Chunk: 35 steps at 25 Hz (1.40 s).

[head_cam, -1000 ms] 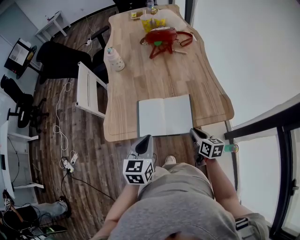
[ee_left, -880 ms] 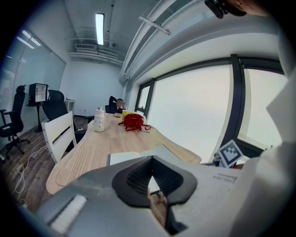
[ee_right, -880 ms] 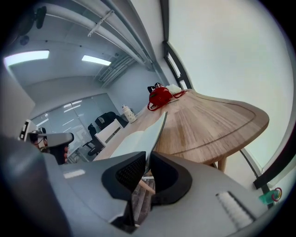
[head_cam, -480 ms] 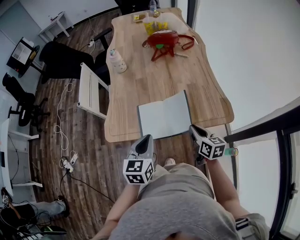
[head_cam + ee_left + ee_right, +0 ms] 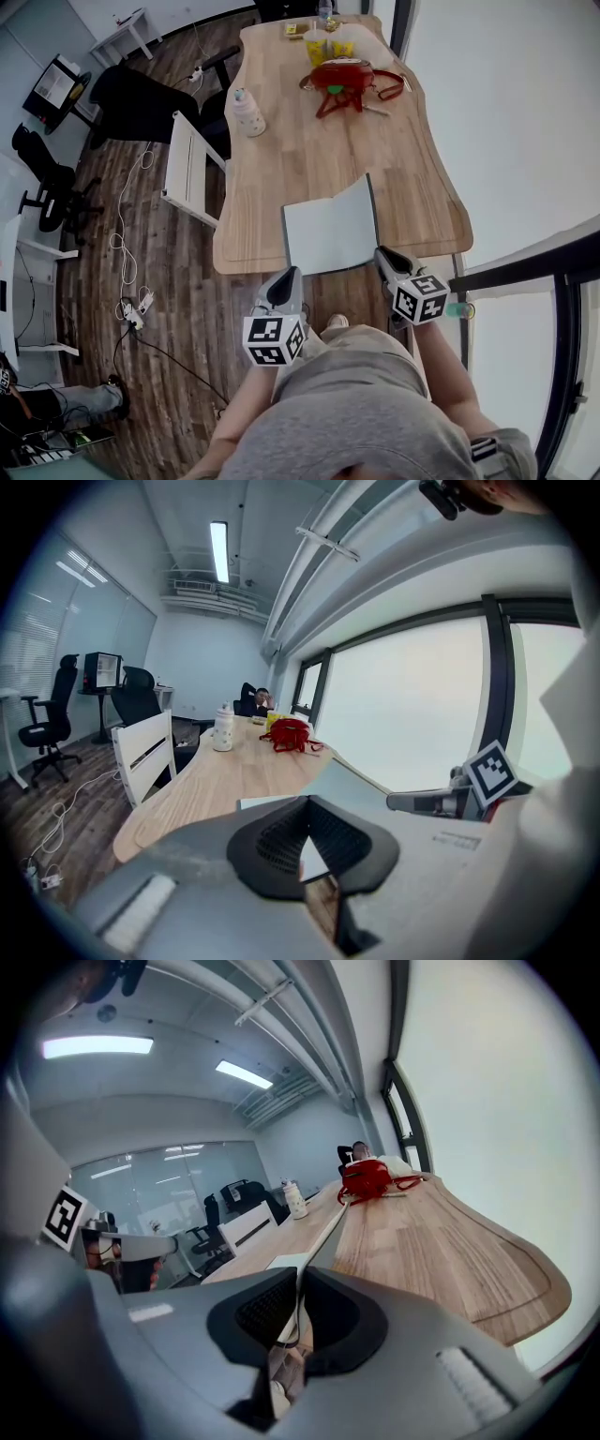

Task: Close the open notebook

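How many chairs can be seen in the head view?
3: a white chair at the table's left edge, a black chair behind it, a black office chair at the picture's far left. Others may be hidden.

- No words, brand names or numbers can be read anywhere.
- The left cube point(image 5: 272, 339), on the left gripper point(image 5: 288, 279), carries black-and-white square code markers: patterns only, no letters.
- The right cube point(image 5: 419, 298), on the right gripper point(image 5: 384, 255), carries markers of the same kind.
- A faint line of print point(image 5: 458, 838) on the left gripper's grey body is too blurred to read.
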Each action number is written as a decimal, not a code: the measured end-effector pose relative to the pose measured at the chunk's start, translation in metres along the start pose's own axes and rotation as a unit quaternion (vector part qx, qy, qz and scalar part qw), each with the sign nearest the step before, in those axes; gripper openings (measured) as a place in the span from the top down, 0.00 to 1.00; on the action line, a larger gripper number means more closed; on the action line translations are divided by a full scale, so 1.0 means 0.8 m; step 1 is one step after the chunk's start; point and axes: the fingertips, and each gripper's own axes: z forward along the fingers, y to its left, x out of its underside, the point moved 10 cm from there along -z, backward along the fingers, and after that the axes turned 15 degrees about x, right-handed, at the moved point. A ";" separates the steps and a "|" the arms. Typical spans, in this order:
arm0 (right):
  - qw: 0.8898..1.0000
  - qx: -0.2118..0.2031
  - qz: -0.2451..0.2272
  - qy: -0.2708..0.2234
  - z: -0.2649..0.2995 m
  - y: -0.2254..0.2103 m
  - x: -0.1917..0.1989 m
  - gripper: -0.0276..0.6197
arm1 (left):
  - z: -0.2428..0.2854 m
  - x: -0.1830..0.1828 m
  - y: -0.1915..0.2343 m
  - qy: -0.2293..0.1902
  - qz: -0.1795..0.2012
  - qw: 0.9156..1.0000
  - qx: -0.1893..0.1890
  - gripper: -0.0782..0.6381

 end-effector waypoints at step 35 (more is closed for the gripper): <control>0.986 -0.093 -0.139 0.007 0.032 0.112 -0.014 0.91 | -0.028 -0.001 0.044 0.000 -0.021 0.999 -0.029 0.89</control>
